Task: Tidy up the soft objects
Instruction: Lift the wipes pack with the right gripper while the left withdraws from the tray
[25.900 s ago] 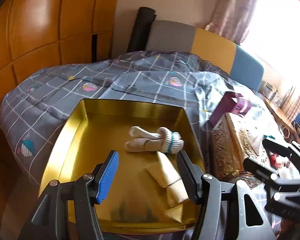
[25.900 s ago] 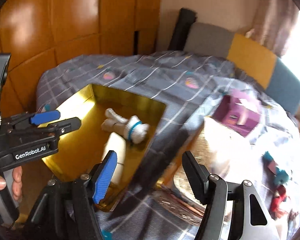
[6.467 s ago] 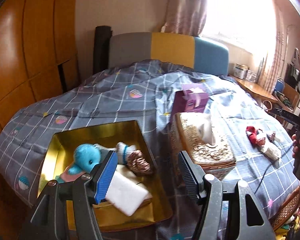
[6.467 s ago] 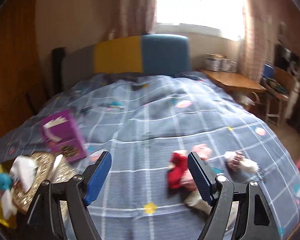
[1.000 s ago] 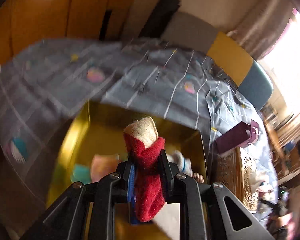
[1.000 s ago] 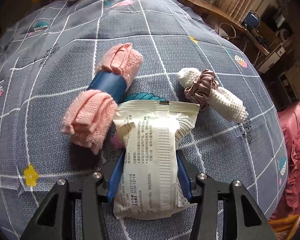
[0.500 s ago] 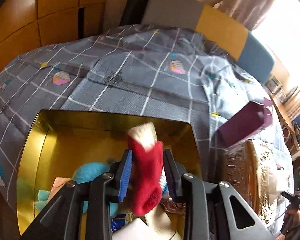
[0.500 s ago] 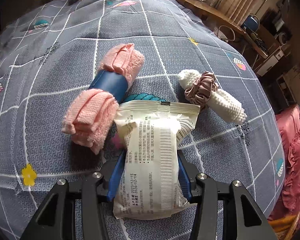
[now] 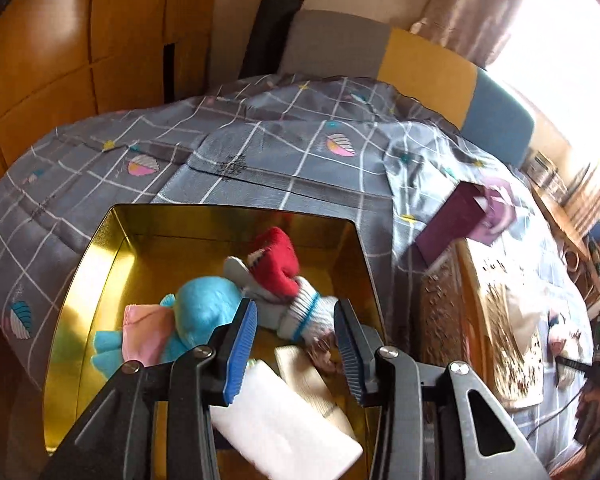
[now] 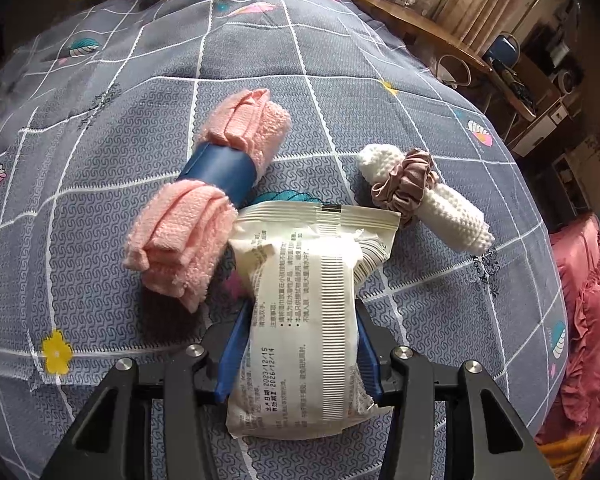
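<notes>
grey checked quilt [image 10: 112, 264] spread under everything. gold tin [image 9: 84, 280] crowded with soft things, red sock [image 9: 278, 264] lying loose on top. left gripper [image 9: 296, 340] just opening, jaws apart and empty. right gripper [image 10: 300, 348] pressed onto white packet [image 10: 308, 312], beside pink towel roll [image 10: 204, 208].

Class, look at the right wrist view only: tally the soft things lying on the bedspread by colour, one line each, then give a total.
Pink: 1, the rolled towel
White: 2, the sealed packet and the knitted roll
Brown: 1, the scrunchie
Total: 4
</notes>
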The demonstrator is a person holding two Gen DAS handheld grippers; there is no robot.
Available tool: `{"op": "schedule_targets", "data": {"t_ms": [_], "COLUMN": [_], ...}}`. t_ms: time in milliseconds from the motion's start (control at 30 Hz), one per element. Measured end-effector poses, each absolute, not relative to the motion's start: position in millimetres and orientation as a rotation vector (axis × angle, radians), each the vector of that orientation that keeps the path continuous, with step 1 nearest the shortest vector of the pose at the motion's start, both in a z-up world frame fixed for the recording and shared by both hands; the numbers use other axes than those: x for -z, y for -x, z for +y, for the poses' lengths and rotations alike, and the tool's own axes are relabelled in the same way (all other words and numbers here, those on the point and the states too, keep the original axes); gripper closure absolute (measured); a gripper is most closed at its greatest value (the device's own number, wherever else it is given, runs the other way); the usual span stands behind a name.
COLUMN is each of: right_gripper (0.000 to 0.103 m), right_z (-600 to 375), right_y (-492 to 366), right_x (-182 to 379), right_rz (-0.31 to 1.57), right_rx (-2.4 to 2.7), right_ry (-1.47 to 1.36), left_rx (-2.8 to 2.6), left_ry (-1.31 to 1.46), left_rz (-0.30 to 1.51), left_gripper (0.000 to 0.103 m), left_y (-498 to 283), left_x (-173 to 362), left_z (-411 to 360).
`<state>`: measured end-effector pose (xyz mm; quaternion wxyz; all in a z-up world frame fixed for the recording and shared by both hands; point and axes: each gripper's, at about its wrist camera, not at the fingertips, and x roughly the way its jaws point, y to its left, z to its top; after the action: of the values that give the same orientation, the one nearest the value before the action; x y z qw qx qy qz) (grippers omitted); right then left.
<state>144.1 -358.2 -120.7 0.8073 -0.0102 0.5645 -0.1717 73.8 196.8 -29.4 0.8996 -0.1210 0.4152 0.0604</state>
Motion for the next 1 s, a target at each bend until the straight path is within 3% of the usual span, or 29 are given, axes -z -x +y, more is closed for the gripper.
{"op": "schedule_targets", "data": {"t_ms": [433,1000], "right_gripper": [0.054,0.059], "right_z": [-358.3,-387.9], "right_y": [-142.8,-140.2], "right_x": [119.3,112.7], "right_rz": [1.204,1.174], "right_rx": [0.364,0.407], "right_ry": [0.023,-0.103], "left_rx": [-0.069,-0.045], "left_ry": [0.096,0.064], "left_rz": [0.824,0.818], "left_gripper": [0.063,0.063], "left_y": [-37.9,-26.9], "left_x": [23.8,25.1], "left_z": [145.6,136.6]}}
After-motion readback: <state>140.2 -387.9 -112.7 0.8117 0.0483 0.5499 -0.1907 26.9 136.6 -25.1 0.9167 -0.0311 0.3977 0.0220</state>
